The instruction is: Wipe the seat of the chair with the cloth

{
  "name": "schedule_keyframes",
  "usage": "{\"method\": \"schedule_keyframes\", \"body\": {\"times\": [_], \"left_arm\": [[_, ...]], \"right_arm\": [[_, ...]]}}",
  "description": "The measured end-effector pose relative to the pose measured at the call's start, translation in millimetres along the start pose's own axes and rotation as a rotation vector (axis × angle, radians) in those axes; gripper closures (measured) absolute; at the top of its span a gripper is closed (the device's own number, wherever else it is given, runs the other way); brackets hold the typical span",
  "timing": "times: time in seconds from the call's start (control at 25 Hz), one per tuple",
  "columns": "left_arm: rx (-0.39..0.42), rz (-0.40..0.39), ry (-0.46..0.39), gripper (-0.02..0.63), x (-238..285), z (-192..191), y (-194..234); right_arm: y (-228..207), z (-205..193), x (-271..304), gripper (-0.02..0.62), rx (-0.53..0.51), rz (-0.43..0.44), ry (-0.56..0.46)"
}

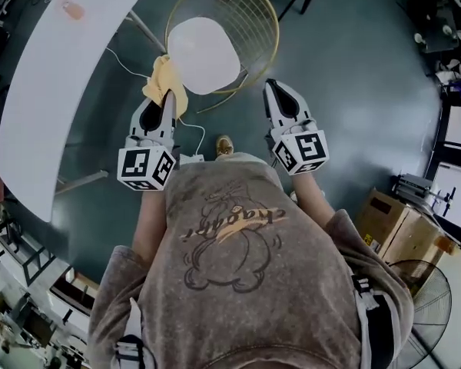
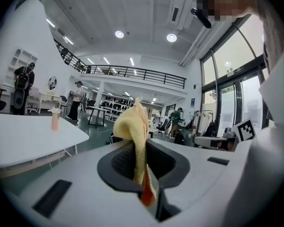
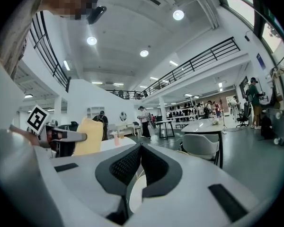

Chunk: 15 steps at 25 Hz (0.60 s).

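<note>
Left hand-held gripper point(image 1: 166, 98), mine: pinching yellow cloth point(image 1: 164, 79) at 8 o'clock of chair seat point(image 1: 203, 54); soft, light, floppy, I'd grip a bunched fold. Right hand-held gripper point(image 1: 275, 88): pressed together, empty.

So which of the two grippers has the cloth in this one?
The left gripper: the yellow cloth is pinched between its jaws. The right gripper has its jaws together with nothing between them.
</note>
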<state>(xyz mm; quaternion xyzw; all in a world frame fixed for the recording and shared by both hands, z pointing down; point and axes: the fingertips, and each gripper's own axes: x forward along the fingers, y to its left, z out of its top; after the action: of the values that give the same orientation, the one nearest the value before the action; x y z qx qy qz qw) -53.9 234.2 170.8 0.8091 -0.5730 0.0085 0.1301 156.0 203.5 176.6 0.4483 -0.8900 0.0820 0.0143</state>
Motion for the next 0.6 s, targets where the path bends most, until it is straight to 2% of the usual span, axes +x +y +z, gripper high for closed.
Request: {"method": "schedule_keyframes", "body": {"times": [0.28,0.6], "left_arm": [[0.002,0.026,0.018,0.56,46.9,7.1,18.8],[0.01,-0.036,0.037,0.56,93.3,13.0,52.0]], "right_arm": [[-32.5,2.4,44.5,0.571,0.018,0.008,0.002],[-44.7,-8.8,82.9,0.571,0.055,-0.062,0.018]]}}
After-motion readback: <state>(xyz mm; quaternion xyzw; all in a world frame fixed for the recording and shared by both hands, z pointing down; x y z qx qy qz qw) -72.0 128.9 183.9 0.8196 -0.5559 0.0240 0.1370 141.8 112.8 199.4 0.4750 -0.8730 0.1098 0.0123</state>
